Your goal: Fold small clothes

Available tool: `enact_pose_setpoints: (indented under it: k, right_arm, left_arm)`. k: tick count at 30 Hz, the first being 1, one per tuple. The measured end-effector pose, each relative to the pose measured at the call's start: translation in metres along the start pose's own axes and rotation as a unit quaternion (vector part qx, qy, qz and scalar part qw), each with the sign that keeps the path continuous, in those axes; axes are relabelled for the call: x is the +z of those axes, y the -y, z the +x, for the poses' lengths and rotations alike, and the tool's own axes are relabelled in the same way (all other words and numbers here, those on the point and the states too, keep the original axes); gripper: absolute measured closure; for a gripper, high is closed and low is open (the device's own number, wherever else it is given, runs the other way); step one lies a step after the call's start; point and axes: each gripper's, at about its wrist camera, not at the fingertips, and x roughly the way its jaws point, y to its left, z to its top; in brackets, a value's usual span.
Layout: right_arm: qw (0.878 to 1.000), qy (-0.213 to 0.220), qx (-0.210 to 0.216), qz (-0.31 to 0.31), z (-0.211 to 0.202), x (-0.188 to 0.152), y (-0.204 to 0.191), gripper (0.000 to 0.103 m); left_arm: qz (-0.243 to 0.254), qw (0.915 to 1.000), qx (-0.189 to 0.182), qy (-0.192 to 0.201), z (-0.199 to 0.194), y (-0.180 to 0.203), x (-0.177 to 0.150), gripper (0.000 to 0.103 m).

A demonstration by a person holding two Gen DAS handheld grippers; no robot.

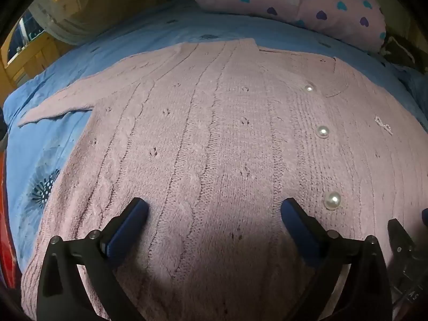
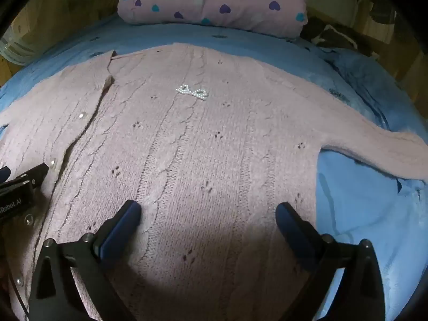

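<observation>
a big blue bedsheet (image 2: 361,214) with dark flower prints, spread over the bed and reaching every side. on top of it, lying flat and face up, a pink knit cardigan (image 1: 214,139), buttoned shut, with one sleeve (image 1: 58,109) stretched out to the left and the other sleeve (image 2: 388,155) out to the right (its end cut off by the picture edge). behind the cardigan, well apart from the collar, a pink pillow (image 2: 214,2) with teal and purple hearts. beyond that, wooden walls and something pale and see-through at the far left, too blurry to name. dark crumpled stuff beside the pillow on the right, hard to make out.

left gripper (image 1: 214,211) right over the lower middle of the cardigan, fingers spread wide, nothing between them. right gripper (image 2: 208,214) over the cardigan's right half, fingers spread wide too, nothing pinched. can't tell if the tips touch the wool. nothing lying in the way between the grippers and the cardigan.

three round pearl buttons (image 1: 323,132) in a row down the front, the lowest just beside the left gripper's right finger. a tiny sparkly bow (image 2: 192,92) on the chest.
</observation>
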Motion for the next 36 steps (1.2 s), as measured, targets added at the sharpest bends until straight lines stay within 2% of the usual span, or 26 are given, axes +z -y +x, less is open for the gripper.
enact_pose_setpoints:
  k: [10, 14, 16, 36]
  right_arm:
    - [1.000, -0.003, 0.009, 0.005, -0.016, 0.003, 0.011, 0.000]
    - [1.000, -0.003, 0.012, 0.006, -0.028, 0.005, 0.022, 0.000]
    - [1.000, -0.003, -0.003, 0.003, -0.008, 0.003, 0.006, 0.000]
    - [1.000, -0.005, -0.003, 0.003, -0.009, 0.003, 0.006, 0.000]
  left_arm:
    - [0.003, 0.9999, 0.012, 0.003, 0.002, 0.016, 0.005, 0.017]
    - [-0.002, 0.9999, 0.009, 0.008, 0.005, 0.009, -0.002, 0.017]
    - [-0.002, 0.9999, 0.011, 0.009, 0.006, 0.011, -0.003, 0.017]
    - [-0.001, 0.9999, 0.009, 0.009, 0.003, 0.006, -0.001, 0.017]
